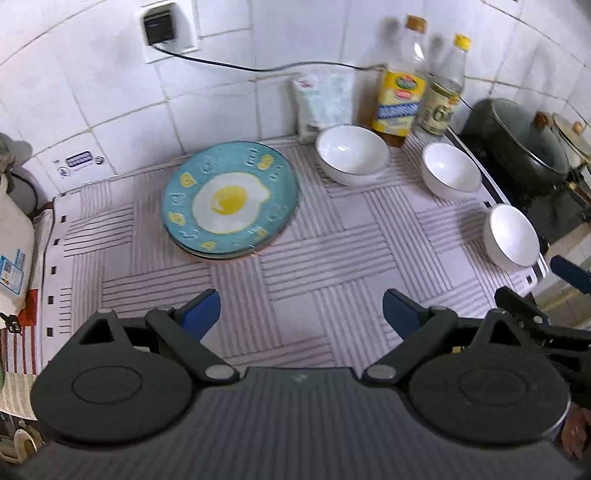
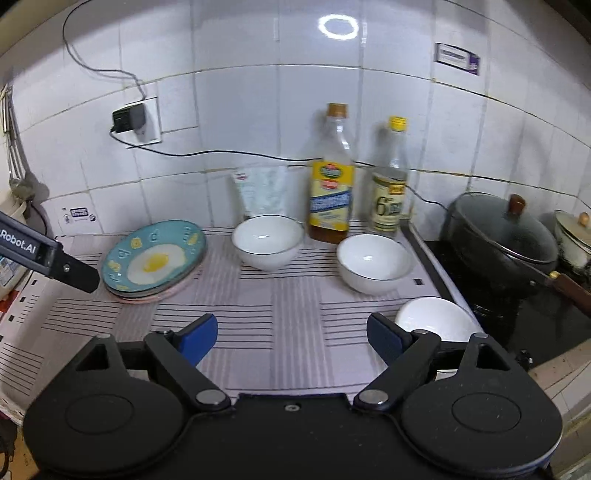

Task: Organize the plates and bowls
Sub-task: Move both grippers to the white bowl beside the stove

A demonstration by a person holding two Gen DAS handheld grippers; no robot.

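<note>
A stack of plates, the top one blue with a fried-egg print (image 1: 229, 201) (image 2: 154, 258), lies on the striped mat (image 1: 325, 258) (image 2: 280, 317) at the back left. Three white bowls stand apart on the mat: one at the back middle (image 1: 351, 153) (image 2: 266, 240), one further right (image 1: 450, 170) (image 2: 373, 262), one near the right edge (image 1: 511, 234) (image 2: 436, 319). My left gripper (image 1: 301, 314) is open and empty above the mat, in front of the plates. My right gripper (image 2: 291, 338) is open and empty, its right finger beside the nearest bowl.
Two bottles (image 1: 400, 99) (image 2: 330, 192) and a white pouch (image 1: 321, 101) stand against the tiled wall. A black lidded pot (image 1: 517, 147) (image 2: 502, 240) and a pale pot (image 2: 574, 232) sit on the stove at the right. A plug and cable (image 1: 159, 27) hang on the wall.
</note>
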